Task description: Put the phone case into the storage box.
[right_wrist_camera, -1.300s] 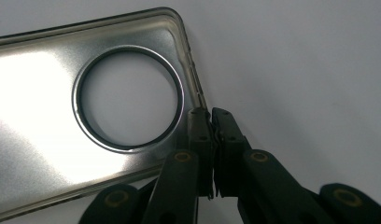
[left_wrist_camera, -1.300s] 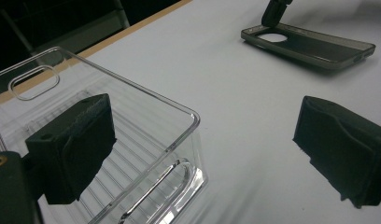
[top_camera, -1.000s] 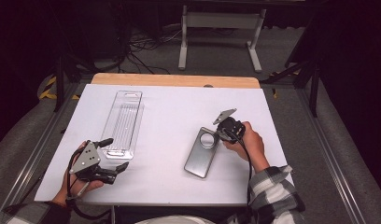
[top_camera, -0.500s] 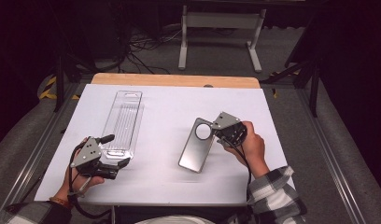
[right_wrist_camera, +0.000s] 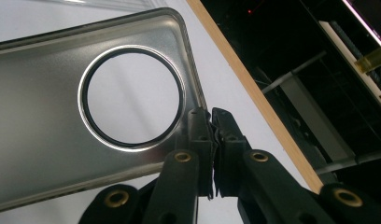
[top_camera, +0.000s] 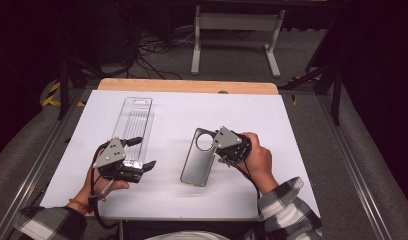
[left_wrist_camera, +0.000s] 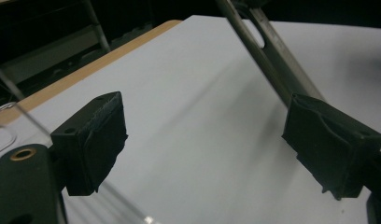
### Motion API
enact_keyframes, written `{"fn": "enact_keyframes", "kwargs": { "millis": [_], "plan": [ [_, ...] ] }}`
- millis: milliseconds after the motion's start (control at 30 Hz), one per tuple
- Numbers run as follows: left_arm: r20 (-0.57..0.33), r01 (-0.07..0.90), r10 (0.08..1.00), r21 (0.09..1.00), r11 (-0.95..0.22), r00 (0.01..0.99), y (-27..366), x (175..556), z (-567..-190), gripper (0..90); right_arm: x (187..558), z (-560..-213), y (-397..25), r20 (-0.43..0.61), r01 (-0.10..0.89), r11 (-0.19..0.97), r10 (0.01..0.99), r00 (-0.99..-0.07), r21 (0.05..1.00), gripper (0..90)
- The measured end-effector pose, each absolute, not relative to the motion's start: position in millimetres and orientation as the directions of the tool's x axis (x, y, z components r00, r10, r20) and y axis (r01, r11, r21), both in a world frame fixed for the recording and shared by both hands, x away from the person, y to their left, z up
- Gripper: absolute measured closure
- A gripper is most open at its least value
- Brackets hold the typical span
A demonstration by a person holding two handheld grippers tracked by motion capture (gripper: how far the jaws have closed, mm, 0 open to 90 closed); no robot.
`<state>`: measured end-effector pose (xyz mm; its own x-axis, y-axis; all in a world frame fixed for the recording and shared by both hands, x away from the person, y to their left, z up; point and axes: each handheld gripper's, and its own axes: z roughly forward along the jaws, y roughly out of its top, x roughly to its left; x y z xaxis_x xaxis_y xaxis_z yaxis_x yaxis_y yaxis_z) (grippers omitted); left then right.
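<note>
I see a white sheet (top_camera: 172, 200) covering most of the wooden table (top_camera: 187, 86), whose bare edge shows along the far side. Beyond the table I make out a pale metal stand (top_camera: 234, 22) on the grey floor (top_camera: 302, 60), with a tangle of dark cables (top_camera: 157, 47) to its left. Yellow-and-black tape (top_camera: 53, 95) marks the floor beside the table's left corner.

I see black two-jaw grippers (top_camera: 137, 154) (top_camera: 217, 146) with grey triangular plates, brass-ringed screw holes, black cables, and plaid flannel sleeves (top_camera: 287, 210).
</note>
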<state>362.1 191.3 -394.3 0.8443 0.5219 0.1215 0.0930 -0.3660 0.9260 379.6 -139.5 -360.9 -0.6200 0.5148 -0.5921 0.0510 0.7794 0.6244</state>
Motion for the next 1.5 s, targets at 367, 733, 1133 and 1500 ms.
{"fn": "enact_keyframes", "kwargs": {
  "millis": [367, 733, 1133, 1500],
  "plan": [
    [0.071, 0.112, 0.484, 0.934, -0.340, 0.872, 144.9, 376.1, -376.1, 21.6, 362.2, -364.3, -112.2, -0.670, -0.055, 0.806, 0.449, -0.591, 0.589, 87.8],
    [0.034, 0.161, 0.502, 0.927, -0.340, 0.864, 139.9, 385.2, -371.3, 44.4, 341.7, -363.5, -93.9, -0.772, -0.180, 0.833, 0.373, -0.514, 0.523, 87.9],
    [-0.054, 0.214, 0.464, 0.930, -0.300, 0.884, 144.2, 382.3, -372.3, 79.5, 330.2, -363.9, -85.8, -0.829, -0.235, 0.854, 0.324, -0.456, 0.463, 86.5],
    [-0.074, 0.206, 0.483, 0.952, -0.226, 0.873, 155.0, 377.2, -367.8, 81.3, 326.7, -360.4, -90.9, -0.774, -0.273, 0.779, 0.386, -0.501, 0.565, 73.0]
  ]
}}
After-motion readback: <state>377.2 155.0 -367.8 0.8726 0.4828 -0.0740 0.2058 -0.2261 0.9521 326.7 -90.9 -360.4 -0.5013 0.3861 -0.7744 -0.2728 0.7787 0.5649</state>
